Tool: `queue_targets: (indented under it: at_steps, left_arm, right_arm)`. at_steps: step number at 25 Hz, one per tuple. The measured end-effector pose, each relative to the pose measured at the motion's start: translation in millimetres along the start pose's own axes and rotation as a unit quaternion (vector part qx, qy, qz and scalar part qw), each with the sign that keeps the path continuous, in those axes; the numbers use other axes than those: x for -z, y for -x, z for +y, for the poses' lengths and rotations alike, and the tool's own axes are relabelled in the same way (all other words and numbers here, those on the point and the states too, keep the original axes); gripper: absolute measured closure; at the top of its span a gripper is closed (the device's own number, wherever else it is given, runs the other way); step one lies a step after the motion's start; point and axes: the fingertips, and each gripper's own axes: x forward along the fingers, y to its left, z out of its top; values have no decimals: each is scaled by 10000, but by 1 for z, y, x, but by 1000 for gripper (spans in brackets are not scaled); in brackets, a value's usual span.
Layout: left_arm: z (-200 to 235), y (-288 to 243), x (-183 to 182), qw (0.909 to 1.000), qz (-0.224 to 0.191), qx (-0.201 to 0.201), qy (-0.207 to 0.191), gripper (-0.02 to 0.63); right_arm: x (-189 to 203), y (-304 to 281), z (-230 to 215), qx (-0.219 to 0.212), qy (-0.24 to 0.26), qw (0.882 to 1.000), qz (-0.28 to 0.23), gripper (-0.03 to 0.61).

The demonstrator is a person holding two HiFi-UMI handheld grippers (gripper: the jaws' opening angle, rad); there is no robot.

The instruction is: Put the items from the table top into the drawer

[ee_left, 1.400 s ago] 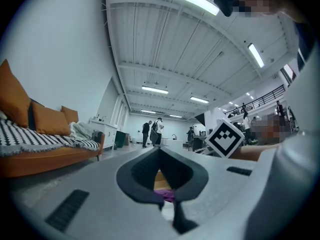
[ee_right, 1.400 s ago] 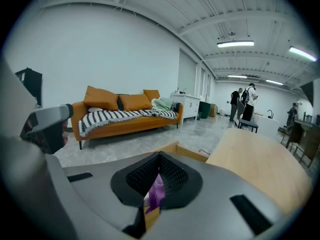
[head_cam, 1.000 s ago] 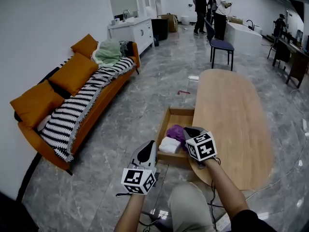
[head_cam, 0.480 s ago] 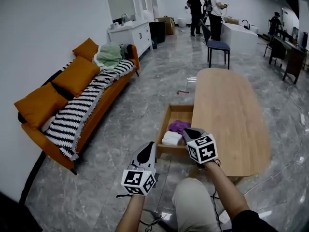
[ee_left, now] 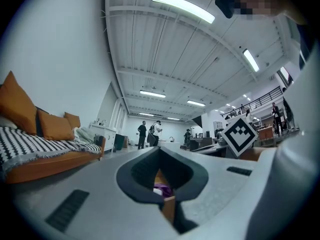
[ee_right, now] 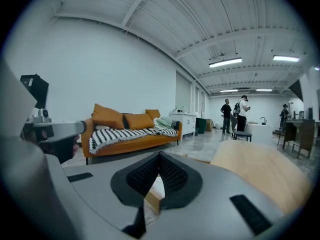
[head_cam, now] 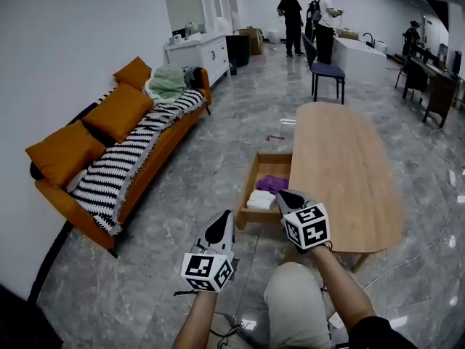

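Head view: drawer (head_cam: 247, 189) juts from table (head_cam: 349, 166) edge onto open floor (head_cam: 203, 151).

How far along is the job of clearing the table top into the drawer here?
Nearly done, it seems. The oval wooden table shows bare, and a white folded cloth and a purple cloth lie in the open wooden drawer. Nothing is in hand: left gripper and right gripper are both shut, empty. Left, perhaps: closing the drawer.

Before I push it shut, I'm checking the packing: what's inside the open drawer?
A folded white cloth and a purple item lie in the drawer. The right gripper hides its near right corner; the tabletop covers its right edge.
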Motion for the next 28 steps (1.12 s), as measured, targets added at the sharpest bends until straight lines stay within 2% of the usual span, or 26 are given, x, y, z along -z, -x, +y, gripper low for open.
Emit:
queue_targets:
  at_steps: [11, 28]
  left_arm:
    - [-7, 23, -3, 10000, -33, 53, 12, 609]
    - [-8, 40, -1, 10000, -67, 34, 50, 609]
  right_arm:
    - [-3, 26, 19, 54, 78, 9998, -146, 560]
    - [-6, 36, 39, 11, 283, 9993, -237, 560]
